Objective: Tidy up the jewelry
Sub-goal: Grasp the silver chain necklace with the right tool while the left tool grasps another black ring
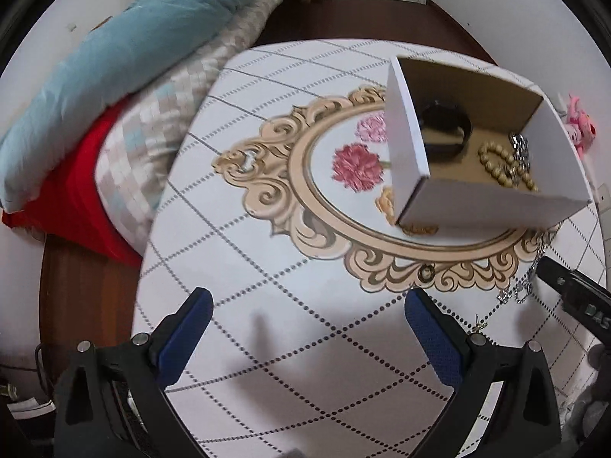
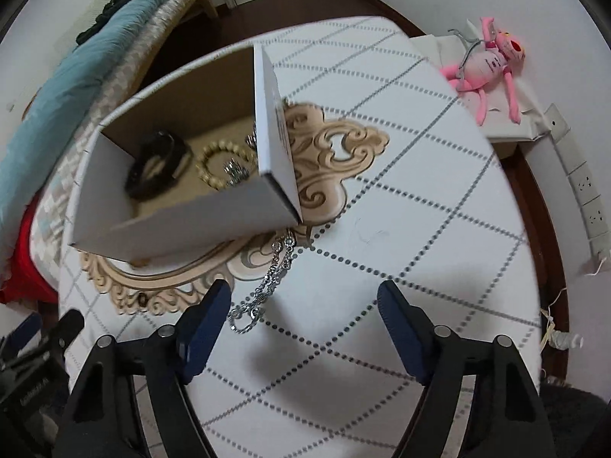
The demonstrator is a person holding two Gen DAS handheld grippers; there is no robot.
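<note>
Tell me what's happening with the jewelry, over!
Left gripper open, empty. Right gripper open, empty. Silver chain on table beside box, by the right gripper; bead bracelet and black band inside. Nothing blocking.

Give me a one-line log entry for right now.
left gripper: open, empty | right gripper: open, empty | box: black band, bead bracelet inside | silver chain: on table
</note>
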